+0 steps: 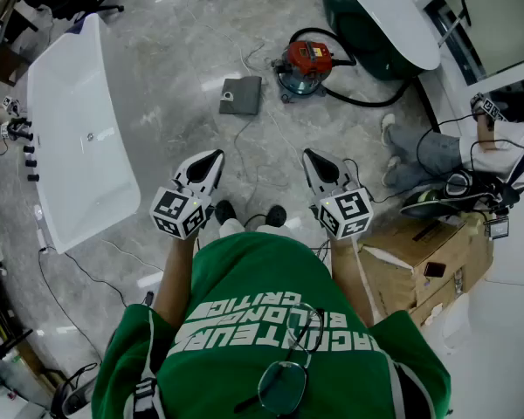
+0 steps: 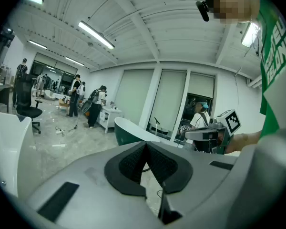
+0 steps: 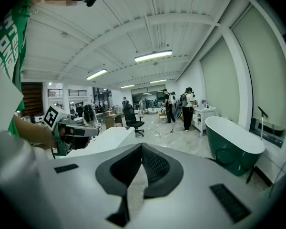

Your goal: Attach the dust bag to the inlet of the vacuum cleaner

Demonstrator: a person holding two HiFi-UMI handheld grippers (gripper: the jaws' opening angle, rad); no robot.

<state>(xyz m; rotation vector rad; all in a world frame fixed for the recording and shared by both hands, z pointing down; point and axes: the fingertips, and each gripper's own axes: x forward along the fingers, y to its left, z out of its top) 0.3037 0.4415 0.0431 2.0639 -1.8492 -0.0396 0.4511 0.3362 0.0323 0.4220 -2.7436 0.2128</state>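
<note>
The red vacuum cleaner (image 1: pixel 304 64) stands on the marble floor ahead, its black hose curving off to the right. The grey, flat dust bag (image 1: pixel 241 95) lies on the floor just left of it. Well short of both, I hold my left gripper (image 1: pixel 211 160) and right gripper (image 1: pixel 310 157) side by side at chest height, above the floor. Both are shut with nothing between the pads. In the left gripper view the left gripper (image 2: pixel 146 149) has its dark pads pressed together, and so does the right gripper (image 3: pixel 141 149) in the right gripper view. Neither gripper view shows the vacuum or the bag.
A long white bathtub (image 1: pixel 79 138) lies to the left, a dark green one (image 1: pixel 375 24) behind the vacuum. A cardboard box (image 1: pixel 419 260) sits at my right, and beyond it a person (image 1: pixel 437 151) sits on the floor. Thin cables trail across the floor (image 1: pixel 253 138).
</note>
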